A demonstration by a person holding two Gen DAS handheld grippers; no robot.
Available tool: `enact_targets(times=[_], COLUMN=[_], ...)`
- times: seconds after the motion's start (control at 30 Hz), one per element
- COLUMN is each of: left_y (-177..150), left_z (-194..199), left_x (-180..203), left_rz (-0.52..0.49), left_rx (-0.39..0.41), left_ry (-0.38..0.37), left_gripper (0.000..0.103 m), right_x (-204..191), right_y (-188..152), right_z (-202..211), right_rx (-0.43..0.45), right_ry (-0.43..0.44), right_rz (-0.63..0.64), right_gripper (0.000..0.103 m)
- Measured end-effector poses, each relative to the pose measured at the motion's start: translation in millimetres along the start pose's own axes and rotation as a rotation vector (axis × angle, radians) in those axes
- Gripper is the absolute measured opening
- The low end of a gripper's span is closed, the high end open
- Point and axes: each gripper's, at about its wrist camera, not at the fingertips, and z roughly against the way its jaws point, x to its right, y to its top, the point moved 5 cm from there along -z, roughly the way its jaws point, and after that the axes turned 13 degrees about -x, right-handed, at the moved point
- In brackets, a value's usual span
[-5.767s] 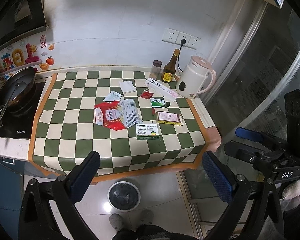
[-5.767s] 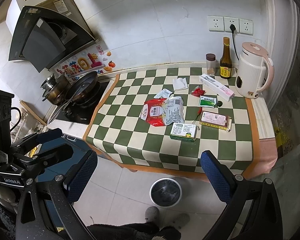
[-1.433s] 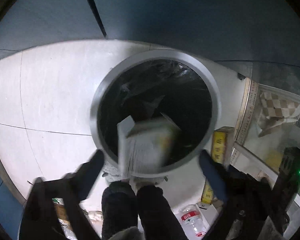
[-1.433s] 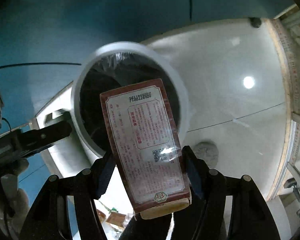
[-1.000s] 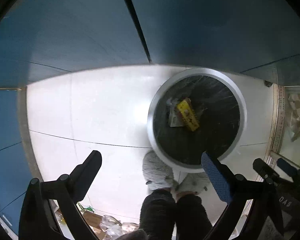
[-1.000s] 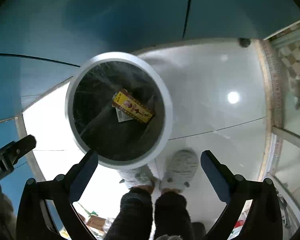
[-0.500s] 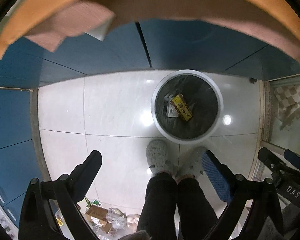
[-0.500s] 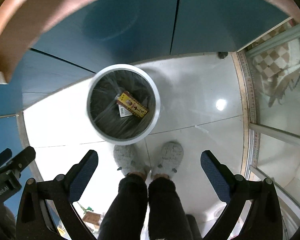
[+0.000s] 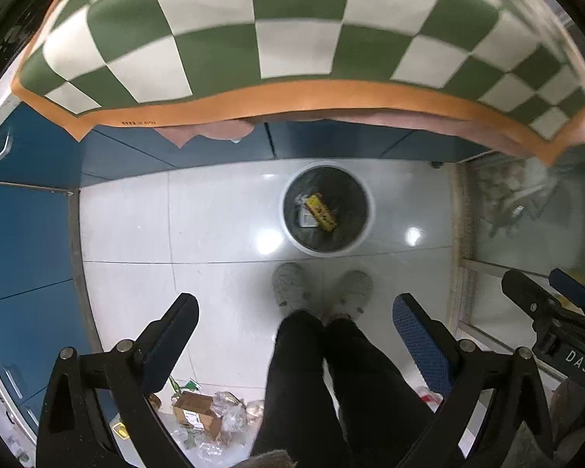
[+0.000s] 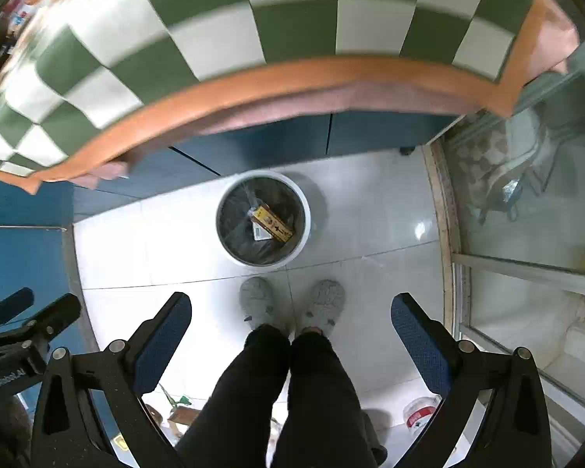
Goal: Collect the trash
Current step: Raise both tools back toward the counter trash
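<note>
Right now I am holding both grippers wide apart and empty: the left gripper and the right gripper are each carrying nothing between their blue pads. Both are pointing down at the tiled floor, over my slippers. Ahead of the fingers, the white trash bin is standing near the blue cabinet doors, holding a yellow box lying diagonally and a white box beneath it. The rest of the trash, I judge, is lying up and forward on the counter, whose checkered mat is overhanging the front edge; neither gripper looks nearer. Clutter is sitting on the floor behind me.
</note>
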Motion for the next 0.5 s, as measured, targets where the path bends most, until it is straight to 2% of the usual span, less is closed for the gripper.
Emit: enact_targets(times=[0.17,0.3,0.37,0.5], left_y=[-11.3,-1.7,13.9,57.6], left_z=[47.6,95.2,114.9,152.4], left_x=[-0.6,-3.8,-8.1,-20.5], left_rz=[-0.021,-0.036,-0.031,0.018], left_rx=[0.051,0.162,0.212,0.281], left_ry=[-0.042,-0.086,-0.070,-0.041], left_gripper=[0.102,0.103,0.103,0.103], right_x=[-19.4,-30.5,-33.7,-31.2], right_y=[-22.6,-25.2,-16.3,25.1], right_z=[64.9,105.7,125.0,161.5], right_rx=[0.019,0.056,0.095,0.154], right_ry=[0.012,0.052,0.074,0.147], right_rz=[0.006,-0.014,-0.030,-0.078], right_gripper=[0.103,0.103,0.103,0.103])
